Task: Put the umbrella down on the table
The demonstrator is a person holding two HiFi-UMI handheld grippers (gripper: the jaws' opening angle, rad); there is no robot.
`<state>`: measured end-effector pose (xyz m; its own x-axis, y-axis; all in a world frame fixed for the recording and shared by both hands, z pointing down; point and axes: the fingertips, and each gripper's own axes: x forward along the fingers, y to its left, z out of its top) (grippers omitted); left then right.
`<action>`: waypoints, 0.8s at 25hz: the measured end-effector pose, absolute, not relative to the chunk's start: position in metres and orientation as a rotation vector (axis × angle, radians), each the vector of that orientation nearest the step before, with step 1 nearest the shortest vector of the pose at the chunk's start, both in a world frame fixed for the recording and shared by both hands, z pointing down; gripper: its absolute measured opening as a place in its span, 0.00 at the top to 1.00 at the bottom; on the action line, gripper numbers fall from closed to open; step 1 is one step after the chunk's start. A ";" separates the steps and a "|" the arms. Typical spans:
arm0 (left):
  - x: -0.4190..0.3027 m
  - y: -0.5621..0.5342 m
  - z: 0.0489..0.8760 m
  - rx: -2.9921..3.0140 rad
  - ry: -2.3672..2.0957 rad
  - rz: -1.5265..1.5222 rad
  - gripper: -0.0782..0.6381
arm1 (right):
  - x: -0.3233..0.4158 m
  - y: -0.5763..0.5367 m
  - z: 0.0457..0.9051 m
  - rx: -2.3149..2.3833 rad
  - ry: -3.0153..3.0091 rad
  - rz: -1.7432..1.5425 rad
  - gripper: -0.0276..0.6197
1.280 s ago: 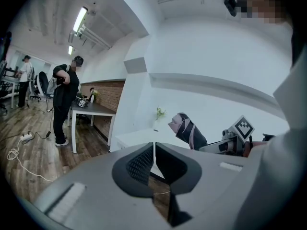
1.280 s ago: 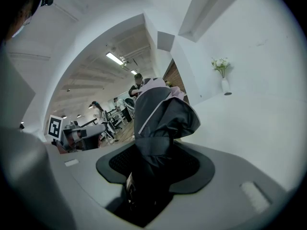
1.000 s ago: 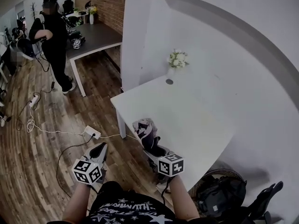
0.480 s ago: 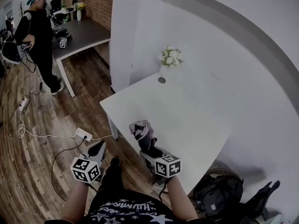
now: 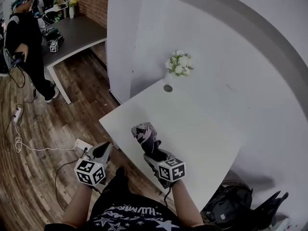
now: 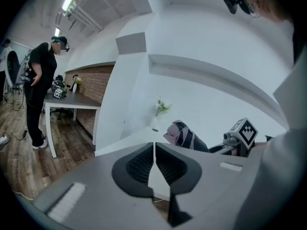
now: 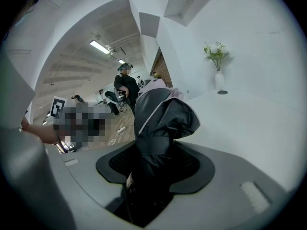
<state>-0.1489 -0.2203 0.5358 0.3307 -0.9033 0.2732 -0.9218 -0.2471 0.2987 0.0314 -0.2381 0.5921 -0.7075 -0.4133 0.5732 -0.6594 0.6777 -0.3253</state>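
My right gripper (image 5: 153, 154) is shut on the lower part of a folded dark umbrella (image 5: 144, 134) with a pale patterned top. It holds the umbrella tilted over the near edge of the white table (image 5: 202, 129). In the right gripper view the umbrella (image 7: 162, 121) fills the space between the jaws and rises toward the camera. My left gripper (image 5: 101, 151) hangs left of the table over the wood floor, its jaws shut with nothing in them. The left gripper view shows the two pads (image 6: 144, 164) meeting, with the umbrella (image 6: 184, 135) beyond them to the right.
A vase of white flowers (image 5: 178, 64) stands at the table's far corner by the wall, with a small round disc (image 5: 167, 88) beside it. A power strip (image 5: 83, 144) and cables lie on the floor. A person (image 5: 25, 37) stands by a dark desk (image 5: 72, 37). A dark bag (image 5: 226, 207) sits at lower right.
Both grippers have come forward toward the white table. The umbrella, earlier level with the table's near edge, now reaches in over the tabletop. The right gripper's hold has not changed.
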 end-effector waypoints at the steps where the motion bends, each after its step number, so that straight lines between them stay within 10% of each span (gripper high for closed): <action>1: -0.153 -0.230 0.537 2.201 -1.600 0.071 0.87 | 0.027 -0.246 0.594 0.835 -2.419 0.720 0.59; 20: -0.219 -0.368 0.568 2.170 -1.453 0.110 0.87 | -0.059 -0.367 0.626 0.810 -2.217 0.592 0.59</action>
<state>-0.2193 -0.3683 0.5681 0.4206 -0.8391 0.3449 -0.8816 -0.2882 0.3739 -0.0590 -0.3671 0.6261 -0.5649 -0.3754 0.7348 -0.6916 0.7011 -0.1736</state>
